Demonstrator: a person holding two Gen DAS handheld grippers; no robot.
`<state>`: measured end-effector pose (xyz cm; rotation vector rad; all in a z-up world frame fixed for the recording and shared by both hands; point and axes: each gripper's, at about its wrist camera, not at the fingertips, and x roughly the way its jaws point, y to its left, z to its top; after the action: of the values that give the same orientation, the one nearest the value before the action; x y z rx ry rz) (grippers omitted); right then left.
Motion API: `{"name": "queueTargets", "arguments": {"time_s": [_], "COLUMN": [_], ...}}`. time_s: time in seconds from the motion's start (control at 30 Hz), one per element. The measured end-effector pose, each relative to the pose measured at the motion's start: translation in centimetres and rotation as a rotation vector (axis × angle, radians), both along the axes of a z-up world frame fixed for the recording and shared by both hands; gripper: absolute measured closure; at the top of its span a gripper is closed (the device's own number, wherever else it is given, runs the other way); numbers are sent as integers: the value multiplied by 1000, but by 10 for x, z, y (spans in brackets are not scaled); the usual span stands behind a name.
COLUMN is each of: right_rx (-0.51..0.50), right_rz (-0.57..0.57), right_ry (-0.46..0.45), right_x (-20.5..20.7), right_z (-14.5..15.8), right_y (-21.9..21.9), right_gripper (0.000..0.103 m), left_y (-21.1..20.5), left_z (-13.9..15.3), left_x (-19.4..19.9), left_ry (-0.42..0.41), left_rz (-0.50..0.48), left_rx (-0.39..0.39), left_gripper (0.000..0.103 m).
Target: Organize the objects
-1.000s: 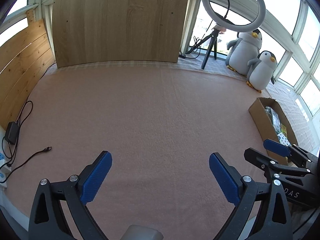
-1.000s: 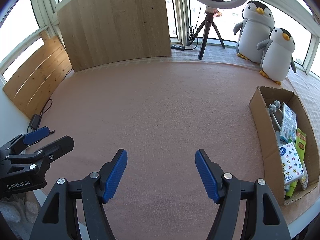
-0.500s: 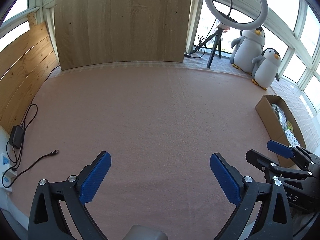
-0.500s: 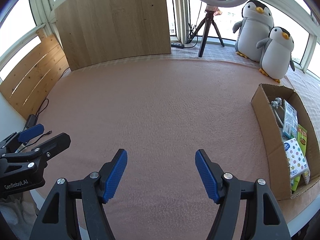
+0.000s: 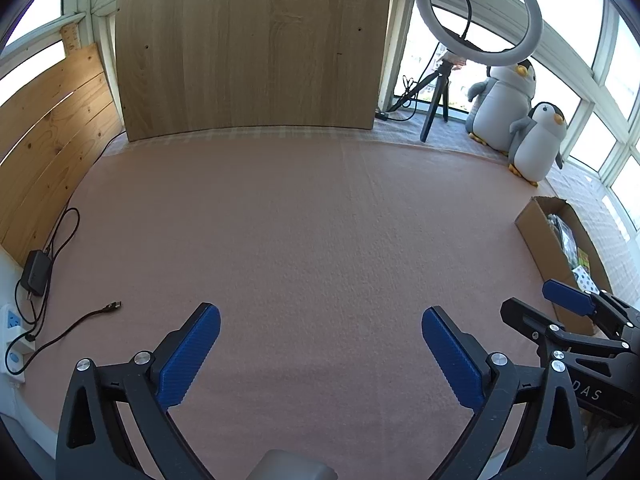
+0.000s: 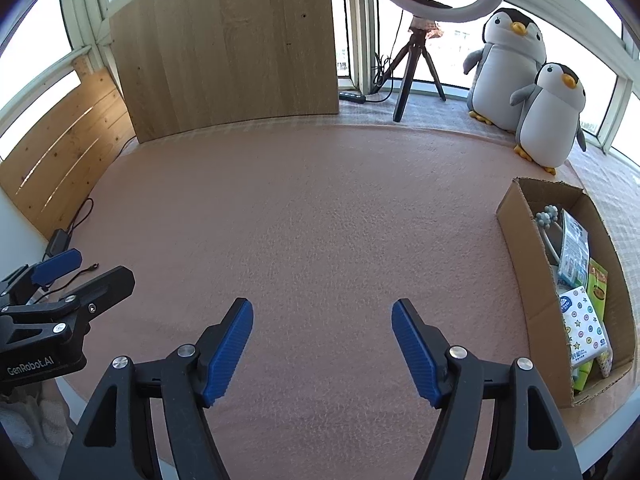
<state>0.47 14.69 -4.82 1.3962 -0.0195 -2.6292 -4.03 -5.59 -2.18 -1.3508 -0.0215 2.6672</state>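
A cardboard box point(image 6: 520, 236) stands at the right edge of the pink cloth point(image 6: 320, 208), holding several packets, among them a white dotted pack point(image 6: 582, 320) and a green packet point(image 6: 598, 284). The same box point(image 5: 538, 236) shows at the right in the left wrist view. My right gripper point(image 6: 322, 312) hovers open over bare cloth, left of the box, nothing between its blue pads. My left gripper point(image 5: 320, 318) is open too, over bare cloth. Each gripper shows in the other's view: the left one point(image 6: 76, 270) and the right one point(image 5: 540, 308).
Two plush penguins point(image 6: 528, 76) and a ring light on a tripod point(image 6: 416, 60) stand at the back right. A wooden board point(image 6: 228, 48) leans at the back, wooden slats point(image 6: 64, 152) at the left. A black cable point(image 5: 72, 324), adapter point(image 5: 36, 272) and a wall socket lie at the left edge.
Both grippers have pulled back and risen a little, so the cloth and box look farther away. Both stay open and hold nothing.
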Motion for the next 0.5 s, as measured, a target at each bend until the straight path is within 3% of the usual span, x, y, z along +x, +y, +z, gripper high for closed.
{"name": "queueTargets", "arguments": {"time_s": [0.5], "right_rx": [7], "right_rz": [-23], "right_ry": [2], "right_x": [-4], "right_z": [1], "right_y": [5], "right_gripper": [33], "left_y": [1], "left_z": [-3], "left_x": [-5], "left_ry": [-4], "left_rz": [-22], "left_rx": [0], "left_gripper": [1]}}
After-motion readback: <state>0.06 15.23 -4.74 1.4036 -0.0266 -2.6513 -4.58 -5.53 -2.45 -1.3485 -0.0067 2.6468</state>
